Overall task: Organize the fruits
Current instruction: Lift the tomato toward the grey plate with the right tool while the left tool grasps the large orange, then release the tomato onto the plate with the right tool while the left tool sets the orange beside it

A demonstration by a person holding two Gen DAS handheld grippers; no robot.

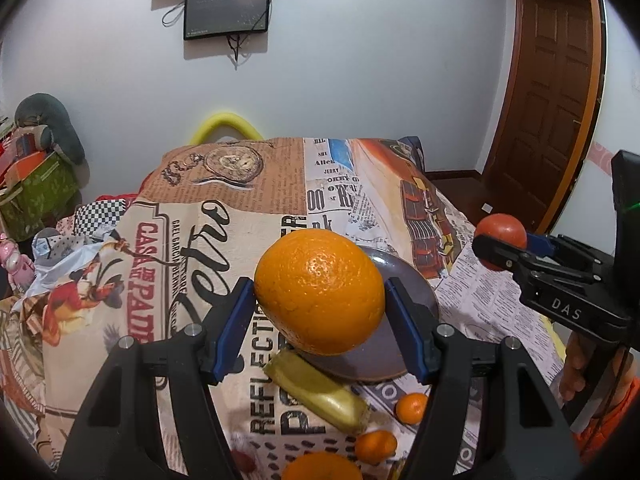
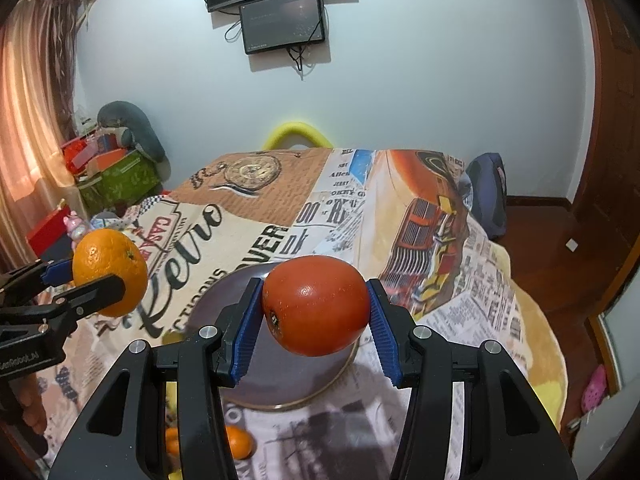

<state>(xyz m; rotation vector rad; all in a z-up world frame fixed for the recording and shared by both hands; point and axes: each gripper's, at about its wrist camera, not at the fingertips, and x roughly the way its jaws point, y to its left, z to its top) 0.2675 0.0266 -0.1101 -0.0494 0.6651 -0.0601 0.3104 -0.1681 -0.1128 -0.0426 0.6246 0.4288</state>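
Here, a large orange [image 1: 320, 292] is clamped between the blue pads of the left hand-held gripper [image 1: 320, 312], held in the air above the near-left part of the dark plate [image 1: 420, 292]. A red-orange fruit [image 2: 316, 304], possibly a tomato, is gripped likewise in the right hand-held gripper [image 2: 314, 320], also raised over the plate. The orange is judged firm, round and fairly heavy, with a pebbled rind that gives grip; it is best taken across its widest part. The red fruit is smooth and glossy, likely softer, so bruising and slipping are to be feared under a hard squeeze. On the worktop [image 1: 248, 208], near the plate, a yellow-green banana [image 1: 316, 396] and two small mandarins [image 1: 412, 408] are seen; they lie beside the plate's near rim. The plate itself appears bare, so nothing is seen to bar a set-down
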